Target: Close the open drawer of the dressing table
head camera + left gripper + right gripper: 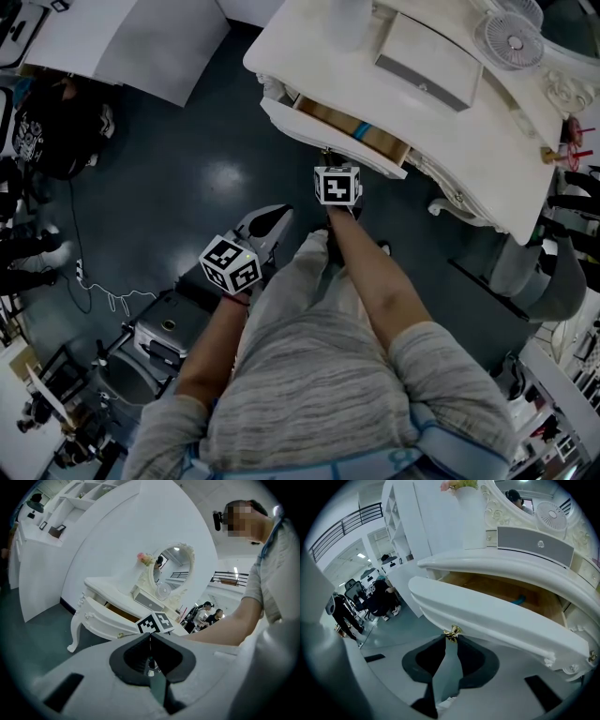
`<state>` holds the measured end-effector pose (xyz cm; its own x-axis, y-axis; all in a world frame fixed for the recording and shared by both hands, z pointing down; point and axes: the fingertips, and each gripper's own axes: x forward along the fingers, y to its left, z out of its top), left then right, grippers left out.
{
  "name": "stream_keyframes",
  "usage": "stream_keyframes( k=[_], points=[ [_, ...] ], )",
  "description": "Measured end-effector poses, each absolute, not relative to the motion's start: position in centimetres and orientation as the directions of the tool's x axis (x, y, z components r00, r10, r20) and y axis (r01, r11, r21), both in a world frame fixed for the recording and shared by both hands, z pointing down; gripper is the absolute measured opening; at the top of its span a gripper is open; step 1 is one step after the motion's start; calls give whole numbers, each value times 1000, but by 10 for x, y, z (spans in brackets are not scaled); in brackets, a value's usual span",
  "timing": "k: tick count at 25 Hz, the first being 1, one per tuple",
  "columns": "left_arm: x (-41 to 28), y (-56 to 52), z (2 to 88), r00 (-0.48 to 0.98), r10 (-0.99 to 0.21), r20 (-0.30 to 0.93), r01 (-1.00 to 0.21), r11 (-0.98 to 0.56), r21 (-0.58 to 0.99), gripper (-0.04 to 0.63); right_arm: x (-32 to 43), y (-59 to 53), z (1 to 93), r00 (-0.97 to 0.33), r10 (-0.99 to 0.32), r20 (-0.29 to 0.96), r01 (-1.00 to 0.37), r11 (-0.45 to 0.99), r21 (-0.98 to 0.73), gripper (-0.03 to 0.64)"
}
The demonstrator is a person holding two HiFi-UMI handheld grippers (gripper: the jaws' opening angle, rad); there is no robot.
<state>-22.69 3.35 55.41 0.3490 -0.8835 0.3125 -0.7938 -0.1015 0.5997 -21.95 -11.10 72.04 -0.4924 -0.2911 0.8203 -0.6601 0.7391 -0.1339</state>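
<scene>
My right tongs (451, 639) pinched the gold knob (453, 631) on the open white drawer (501, 618); my left tongs (150, 638) were clenched, empty.

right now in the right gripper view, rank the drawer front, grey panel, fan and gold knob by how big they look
1. drawer front, by far the largest, though it is also nearest the camera
2. grey panel
3. fan
4. gold knob, clearly the smallest
</scene>
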Motion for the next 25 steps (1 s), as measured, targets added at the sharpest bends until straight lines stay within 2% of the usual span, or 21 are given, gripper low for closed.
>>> stream_keyframes(
  k=[25],
  points=[
    [-222,13,565,376,-865,332,-788,-110,606,15,-227,-184,717,-469,-372,801,-685,725,-64,75]
  ],
)
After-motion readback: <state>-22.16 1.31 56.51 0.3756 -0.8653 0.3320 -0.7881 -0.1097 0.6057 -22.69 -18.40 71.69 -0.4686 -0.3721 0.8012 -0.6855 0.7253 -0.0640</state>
